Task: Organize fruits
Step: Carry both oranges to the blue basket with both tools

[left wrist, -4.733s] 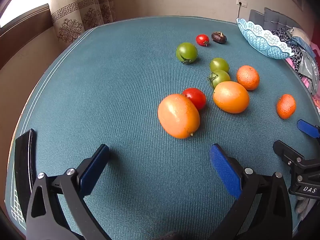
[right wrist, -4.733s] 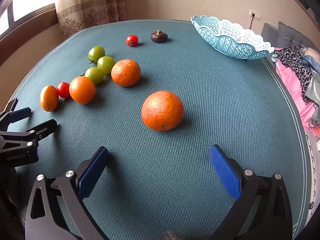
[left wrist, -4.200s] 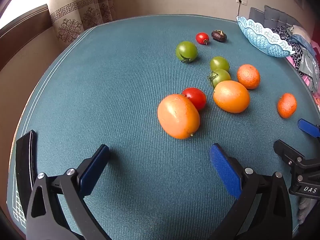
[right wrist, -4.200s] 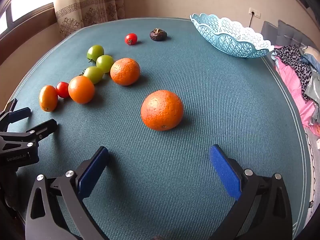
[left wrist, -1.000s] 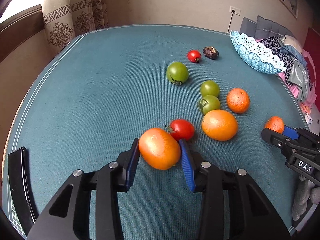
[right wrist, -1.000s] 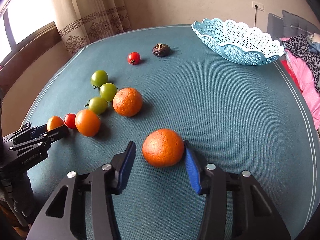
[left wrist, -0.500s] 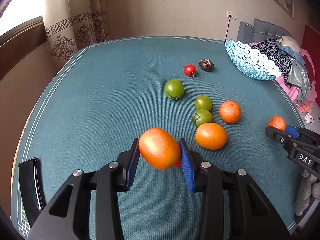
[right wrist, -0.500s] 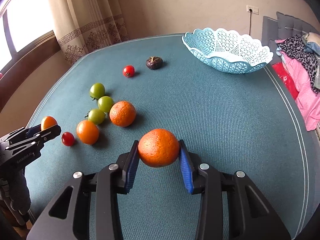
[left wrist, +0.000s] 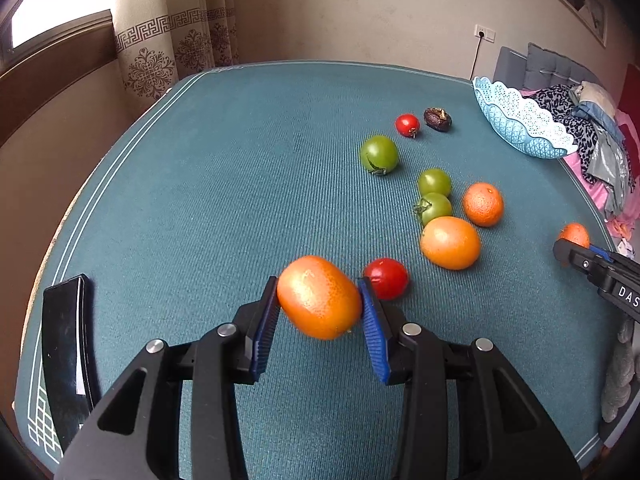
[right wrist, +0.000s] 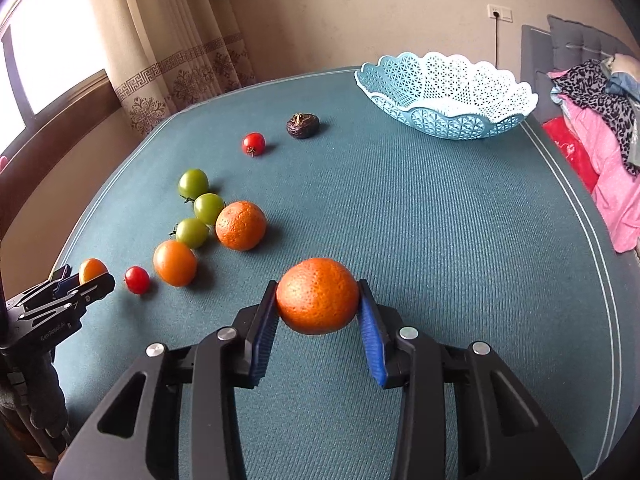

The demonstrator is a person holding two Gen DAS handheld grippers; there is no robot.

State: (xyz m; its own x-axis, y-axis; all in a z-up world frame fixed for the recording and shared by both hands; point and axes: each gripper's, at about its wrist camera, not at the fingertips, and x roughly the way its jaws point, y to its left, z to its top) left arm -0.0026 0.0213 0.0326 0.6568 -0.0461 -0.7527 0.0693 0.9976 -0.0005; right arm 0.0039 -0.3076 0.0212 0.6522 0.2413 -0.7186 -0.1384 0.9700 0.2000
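The left gripper (left wrist: 320, 304) pinches an oval orange tomato (left wrist: 319, 297) between its blue pads, the smooth, glossy fruit clear of the teal tablecloth (left wrist: 224, 200) and tilted with one end towards the left pad. Just behind the right pad lies a small red tomato (left wrist: 386, 278) on the cloth. The right gripper (right wrist: 318, 304) has just closed its jaws on a round, pitted orange (right wrist: 317, 295), which sits squarely between both pads, lifted above the cloth near the middle of the table's near edge.

On the cloth, towards the table's left side in the right wrist view, lie a second orange (right wrist: 240, 225), a rounder orange tomato (right wrist: 175, 262) and three green tomatoes (right wrist: 209, 208) in a loose cluster, some of them touching. Further back, towards the far edge, a small red cherry tomato (right wrist: 253, 143) lies near a dark, wrinkled brown fruit (right wrist: 303, 125). A pale blue lattice basket (right wrist: 448, 120) stands at the far right corner, holding no fruit that can be seen. A black phone (left wrist: 66, 356) lies at the near left corner in the left wrist view.
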